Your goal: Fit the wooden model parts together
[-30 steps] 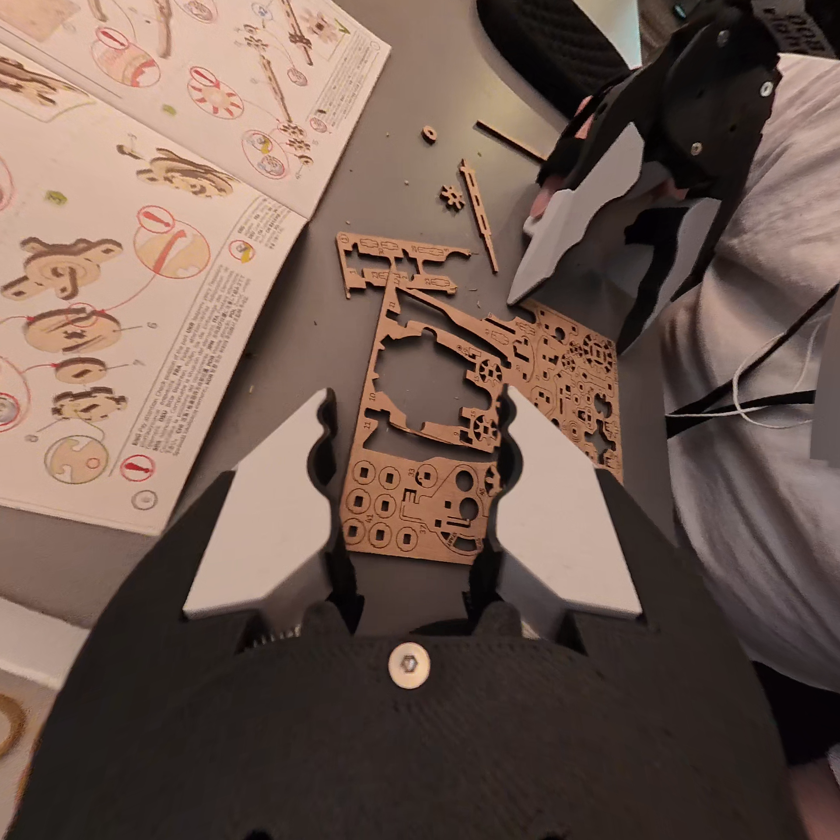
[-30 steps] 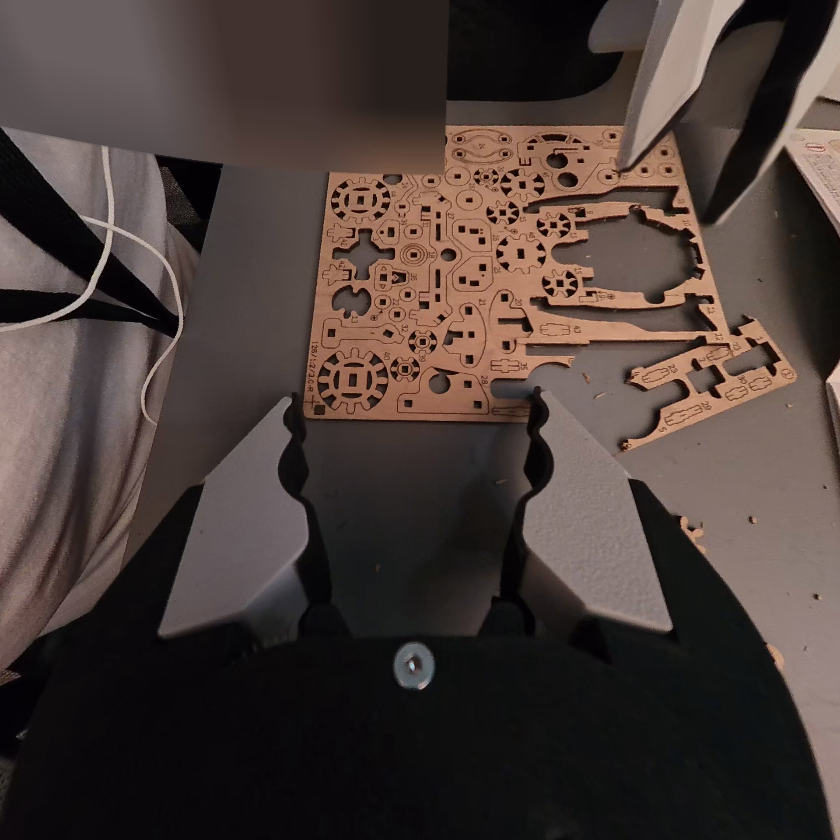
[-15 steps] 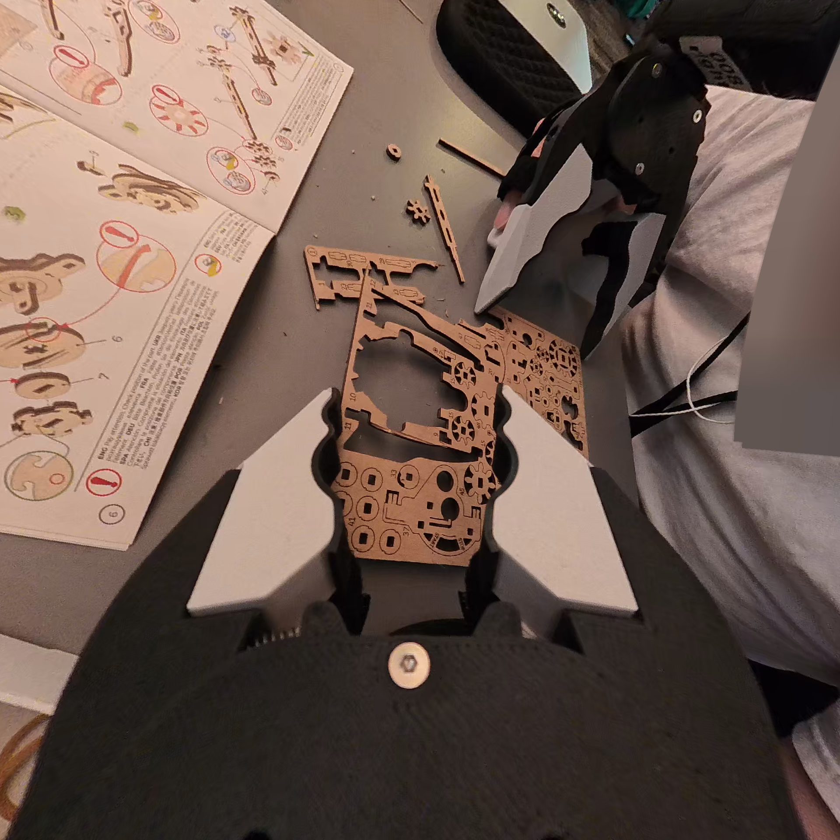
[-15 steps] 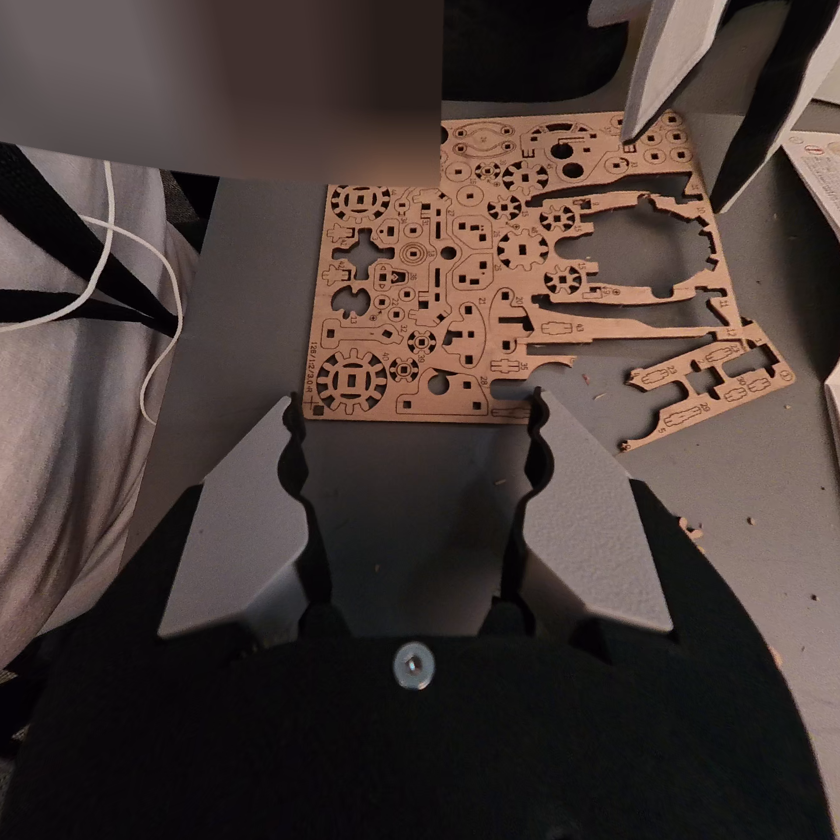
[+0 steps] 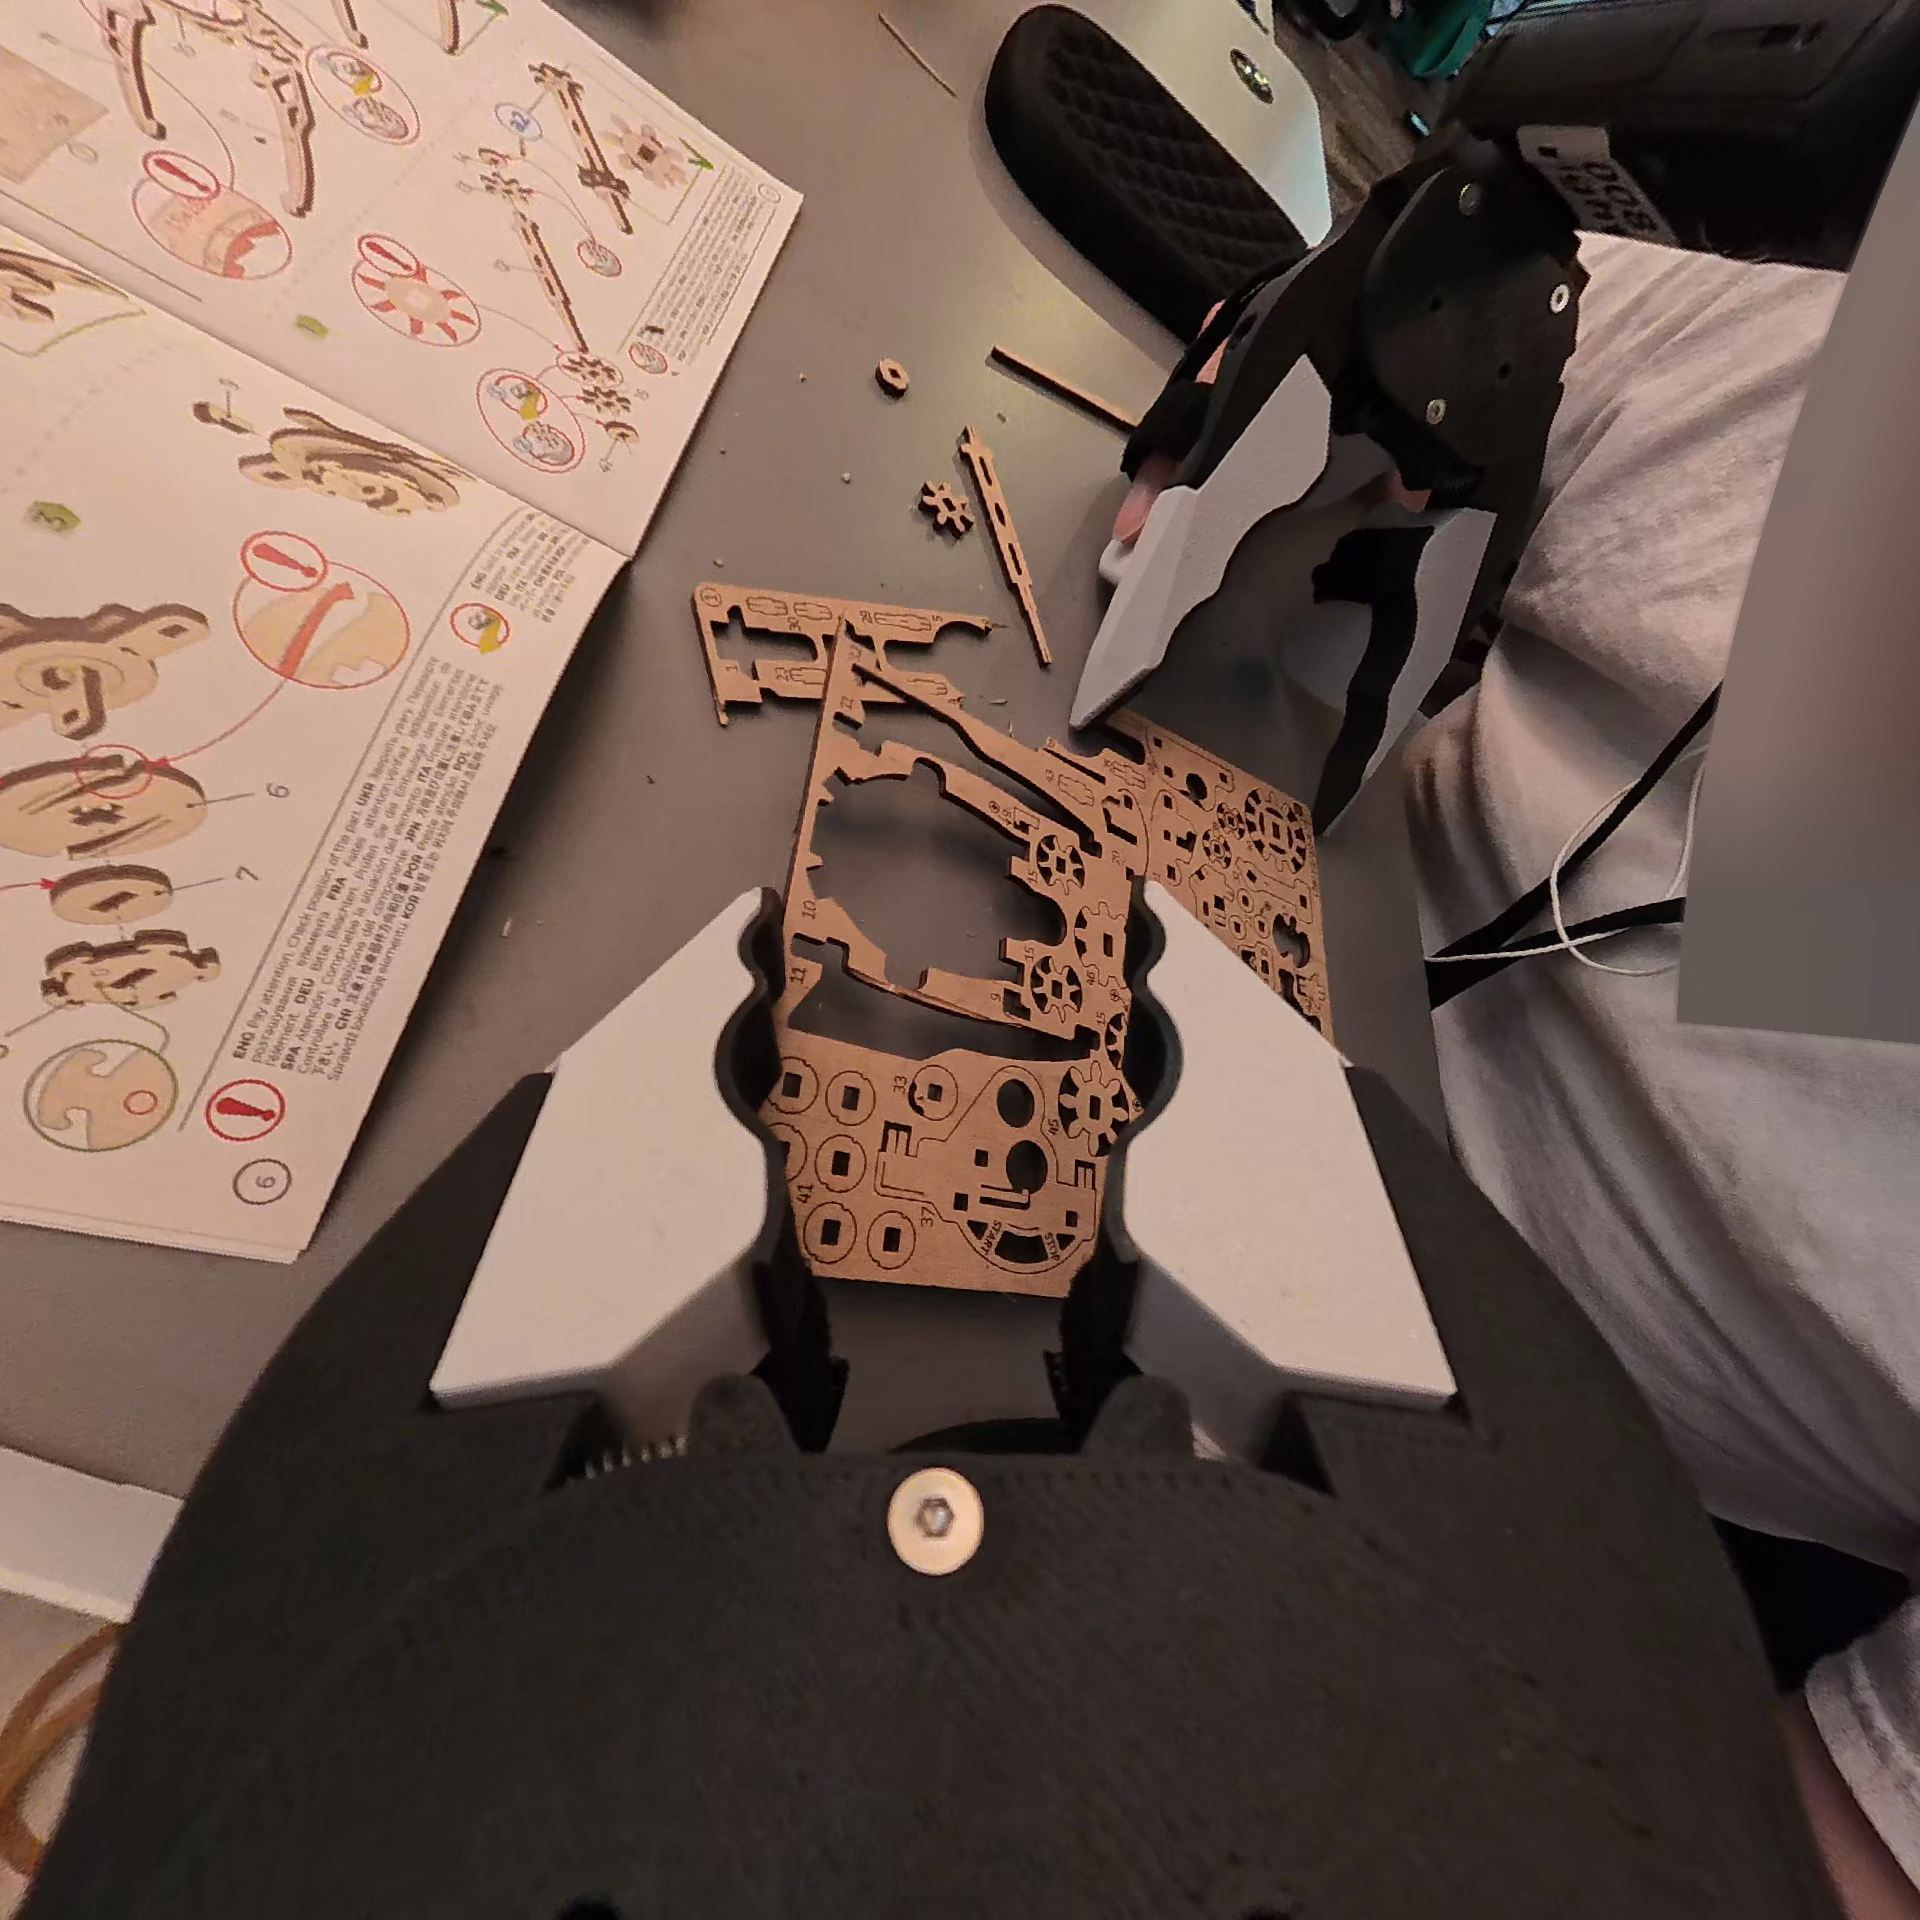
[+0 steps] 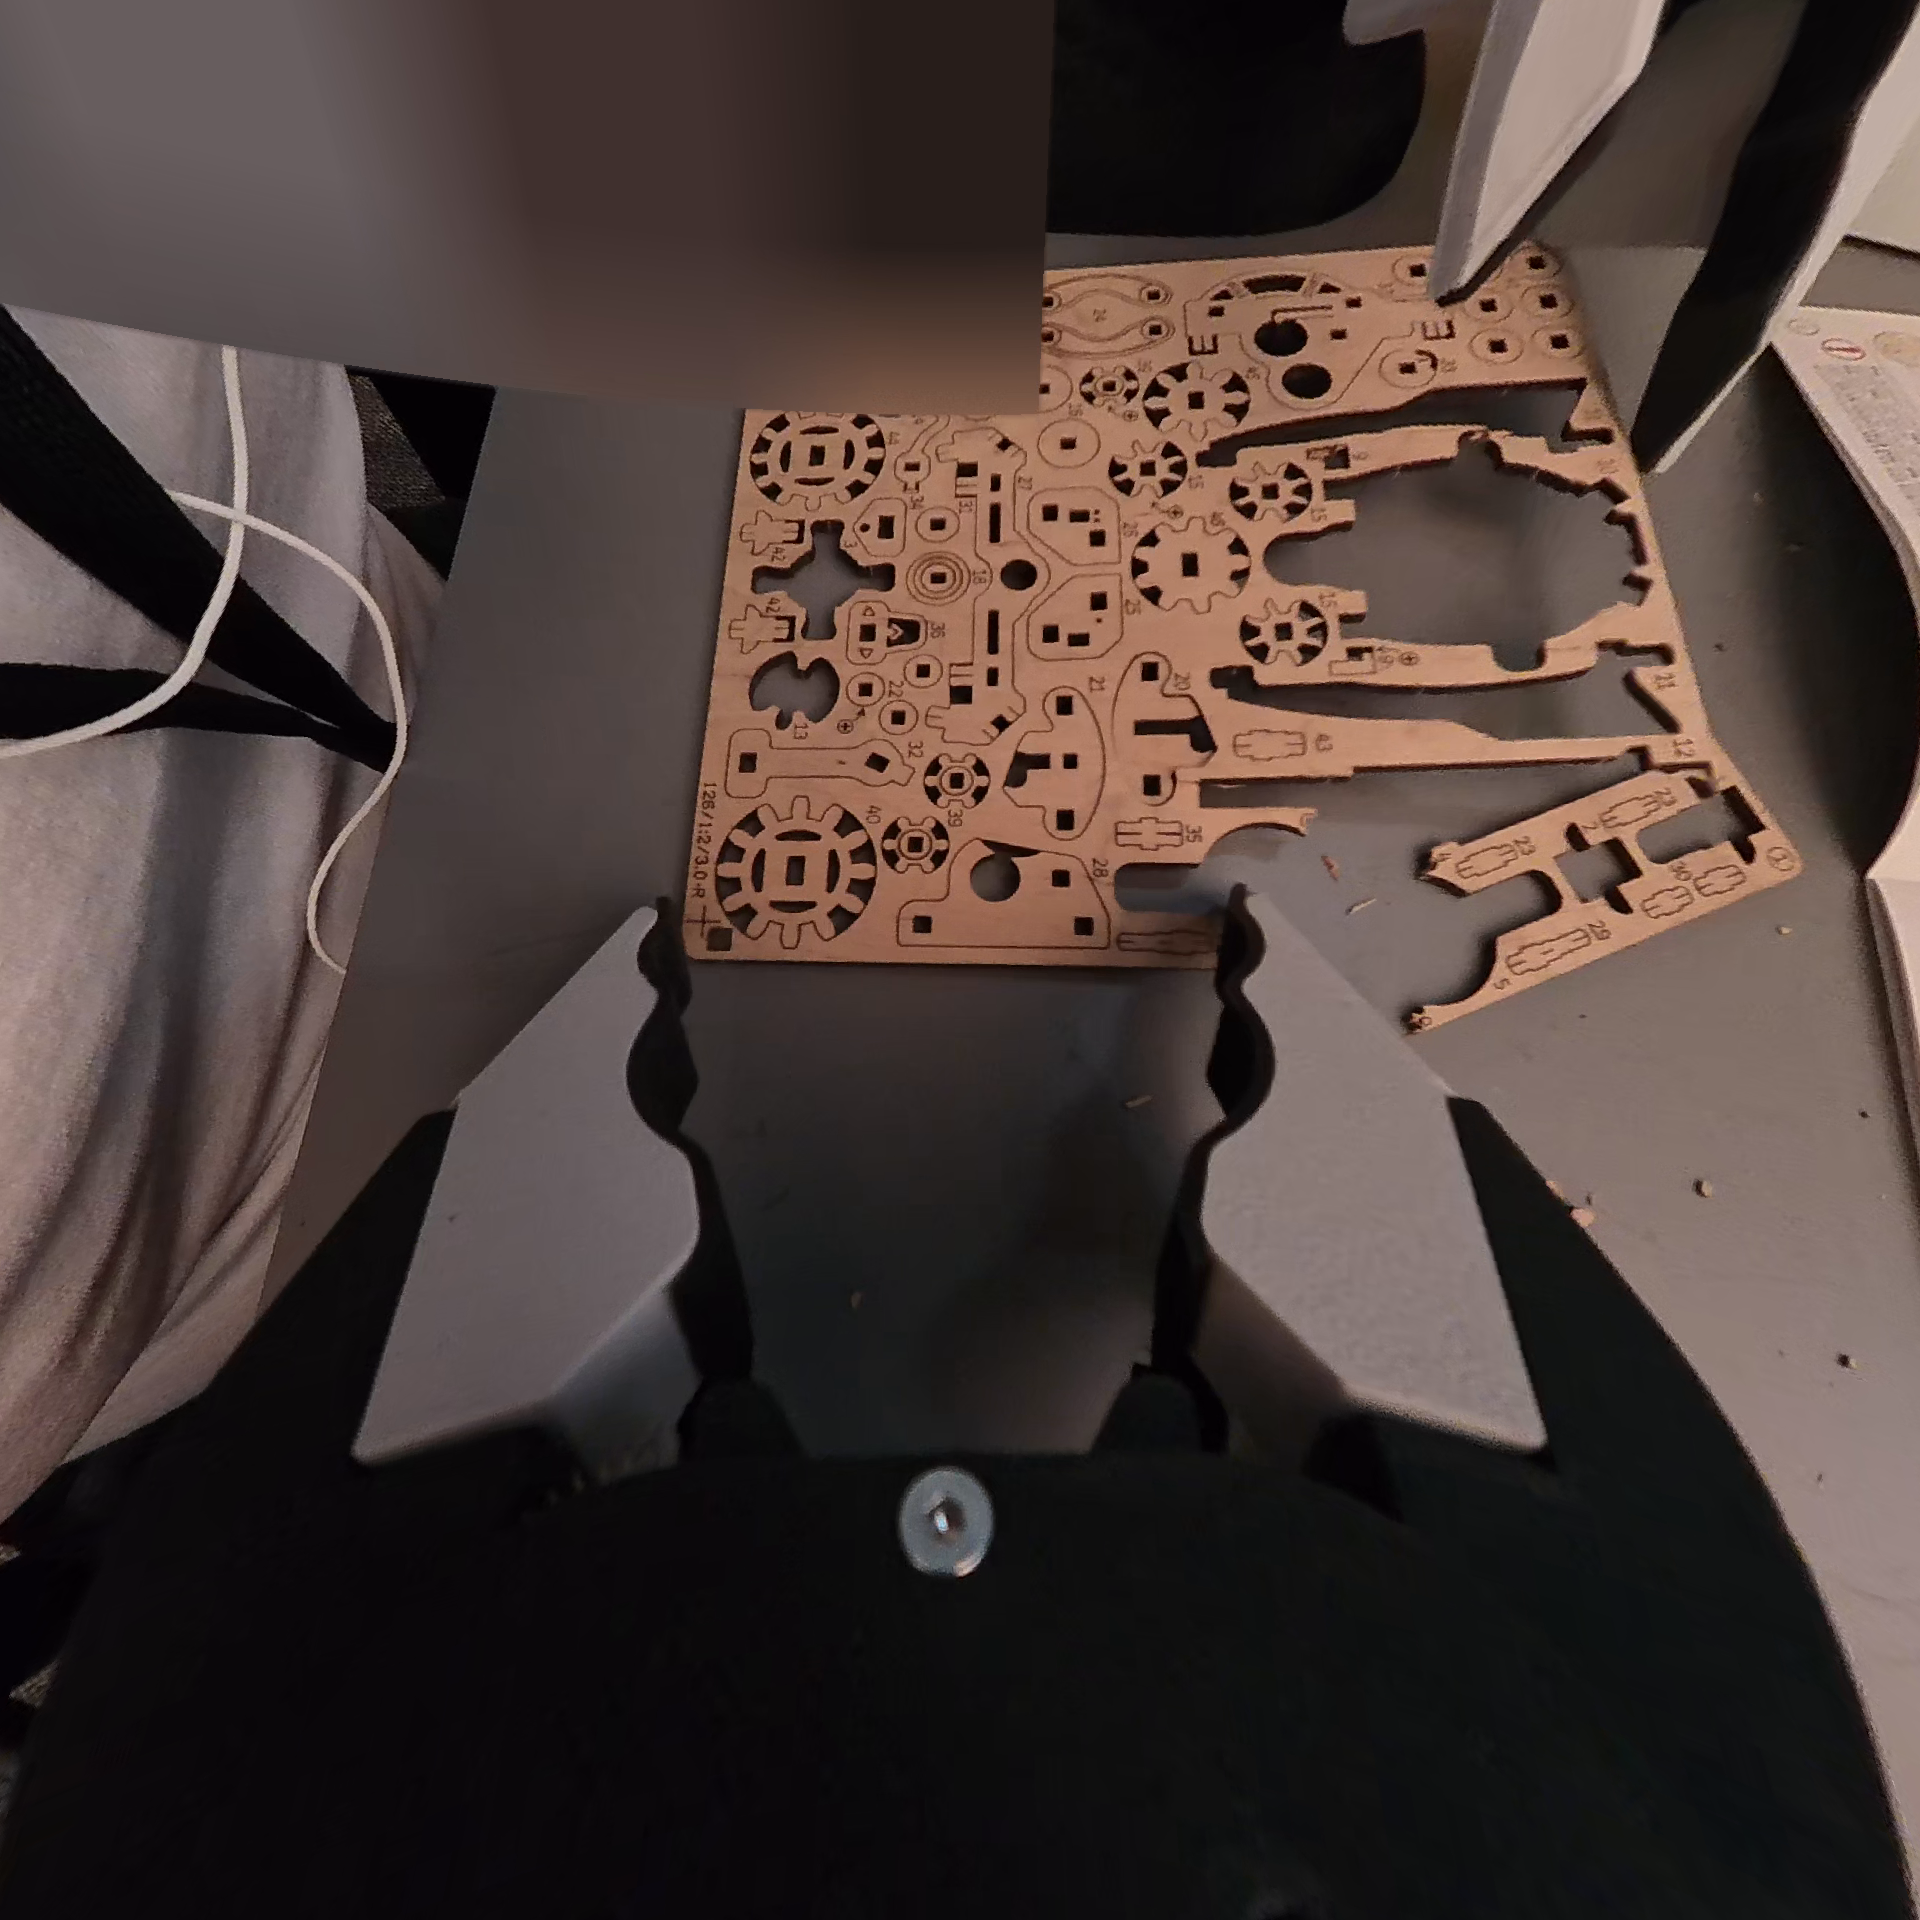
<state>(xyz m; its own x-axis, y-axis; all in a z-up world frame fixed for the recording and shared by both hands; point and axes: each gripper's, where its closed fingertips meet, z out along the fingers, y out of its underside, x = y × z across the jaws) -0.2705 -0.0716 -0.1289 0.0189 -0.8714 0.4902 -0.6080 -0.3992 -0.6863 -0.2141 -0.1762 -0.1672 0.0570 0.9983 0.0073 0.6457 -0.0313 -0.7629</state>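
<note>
A laser-cut wooden parts sheet (image 5: 935, 1174) lies flat on the grey table, with a large cut-out hole in it. It also shows in the right wrist view (image 6: 1039, 644). A broken-off frame piece (image 5: 790, 644) lies at its far end, also seen in the right wrist view (image 6: 1621, 862). My left gripper (image 5: 951, 904) is open and empty, its fingers either side of the sheet's near end. My right gripper (image 6: 945, 909) is open and empty at the sheet's opposite edge. Each gripper shows in the other's view: the right (image 5: 1205, 769), the left (image 6: 1548, 374).
An open instruction booklet (image 5: 312, 520) covers the table's left. A small gear (image 5: 945, 509), a notched strip (image 5: 1003, 540), a tiny ring (image 5: 890, 376) and a thin stick (image 5: 1060, 387) lie loose beyond the sheet. A black mesh chair part (image 5: 1122, 177) and a person's white shirt (image 5: 1662, 1039) border the table.
My left gripper has moved forward over the sheet, so the sheet's near end now lies between its fingers. My right gripper has stayed almost still and open.
</note>
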